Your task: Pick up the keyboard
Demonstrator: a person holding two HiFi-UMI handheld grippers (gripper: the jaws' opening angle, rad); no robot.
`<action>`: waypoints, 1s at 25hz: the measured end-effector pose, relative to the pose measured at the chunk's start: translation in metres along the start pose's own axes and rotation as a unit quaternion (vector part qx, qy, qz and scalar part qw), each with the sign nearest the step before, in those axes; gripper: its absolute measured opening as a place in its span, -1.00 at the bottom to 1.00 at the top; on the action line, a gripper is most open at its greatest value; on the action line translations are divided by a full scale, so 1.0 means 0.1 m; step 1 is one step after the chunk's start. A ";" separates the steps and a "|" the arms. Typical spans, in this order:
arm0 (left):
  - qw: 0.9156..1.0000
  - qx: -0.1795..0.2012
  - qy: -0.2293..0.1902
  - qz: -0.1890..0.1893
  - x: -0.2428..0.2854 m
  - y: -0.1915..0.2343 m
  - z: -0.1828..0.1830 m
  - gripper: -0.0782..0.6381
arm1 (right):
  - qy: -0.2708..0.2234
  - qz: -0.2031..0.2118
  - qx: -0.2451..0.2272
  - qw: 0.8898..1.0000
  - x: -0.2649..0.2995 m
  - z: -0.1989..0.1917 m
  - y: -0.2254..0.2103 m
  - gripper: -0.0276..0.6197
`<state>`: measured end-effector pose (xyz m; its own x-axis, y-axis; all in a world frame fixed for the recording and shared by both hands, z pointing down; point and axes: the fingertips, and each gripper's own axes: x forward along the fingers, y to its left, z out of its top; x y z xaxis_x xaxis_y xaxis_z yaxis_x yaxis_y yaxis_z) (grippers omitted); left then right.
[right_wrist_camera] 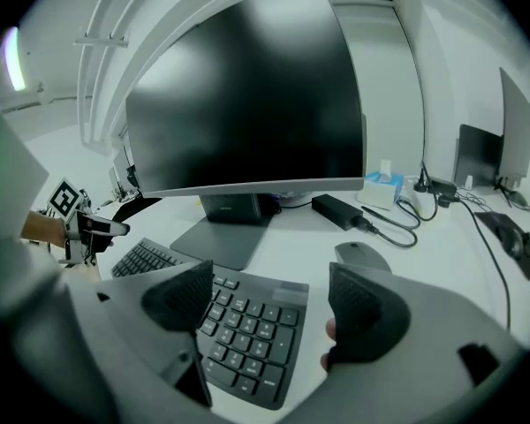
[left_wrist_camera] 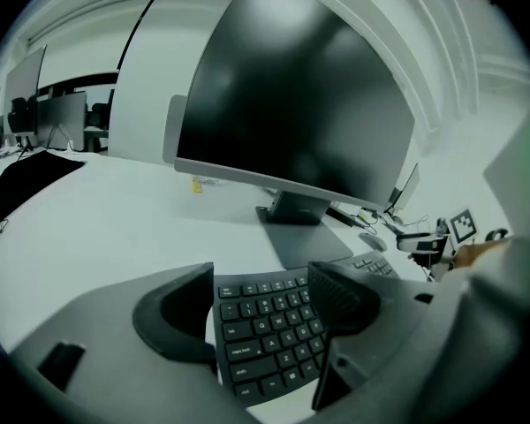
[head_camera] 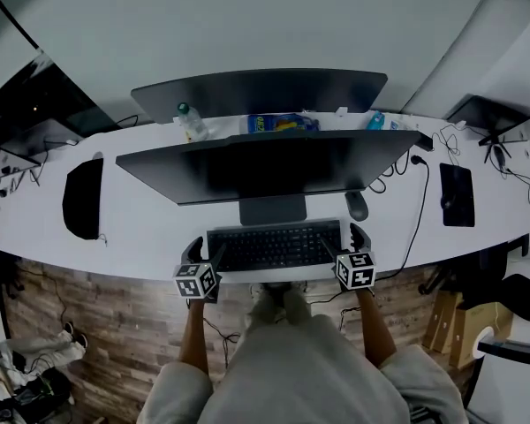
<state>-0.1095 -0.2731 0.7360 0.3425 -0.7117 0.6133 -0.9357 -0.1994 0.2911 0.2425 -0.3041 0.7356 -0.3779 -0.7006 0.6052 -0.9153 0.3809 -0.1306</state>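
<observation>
While flat, keyboard (head_camera: 274,246) lengthwise left-to-right.

- Left gripper (left_wrist_camera: 261,303): a smooth, matte grey moulded shell with two dark, scooped jaws, and there's fine ribbing on one inner face.
- Right gripper (right_wrist_camera: 269,303): same grey shell, same dark cupped jaws, and a grainy texture on the pads.
- Each one carries a white cube printed with black square markers: left cube (head_camera: 196,281), right cube (head_camera: 356,270).
- The person wears pale grey trousers (head_camera: 300,369) and light shoes (head_camera: 278,300).
</observation>
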 end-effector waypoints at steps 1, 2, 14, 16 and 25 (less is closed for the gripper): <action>1.000 -0.001 0.004 0.000 0.03 0.01 -0.02 0.08 | 0.004 0.001 0.003 1.000 0.03 -0.03 -0.01 0.30; 1.000 -0.004 0.009 -0.001 0.07 0.01 -0.05 0.09 | 0.008 0.001 0.006 1.000 0.06 -0.05 -0.03 0.30; 0.999 -0.024 0.043 0.001 0.29 0.13 -0.27 0.10 | 0.044 0.016 0.071 0.996 0.37 -0.32 -0.08 0.30; 0.999 -0.026 0.044 0.006 0.31 0.17 -0.27 0.10 | 0.048 0.016 0.083 0.995 0.41 -0.35 -0.10 0.30; 0.998 -0.029 0.060 0.002 0.45 0.20 -0.34 0.10 | 0.059 0.023 0.106 0.992 0.54 -0.42 -0.12 0.30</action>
<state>-0.1096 -0.2862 0.7944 0.3501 -0.6259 0.6969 -0.9316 -0.1549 0.3288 0.2388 -0.3208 0.8029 -0.4131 -0.6050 0.6806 -0.9106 0.2674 -0.3150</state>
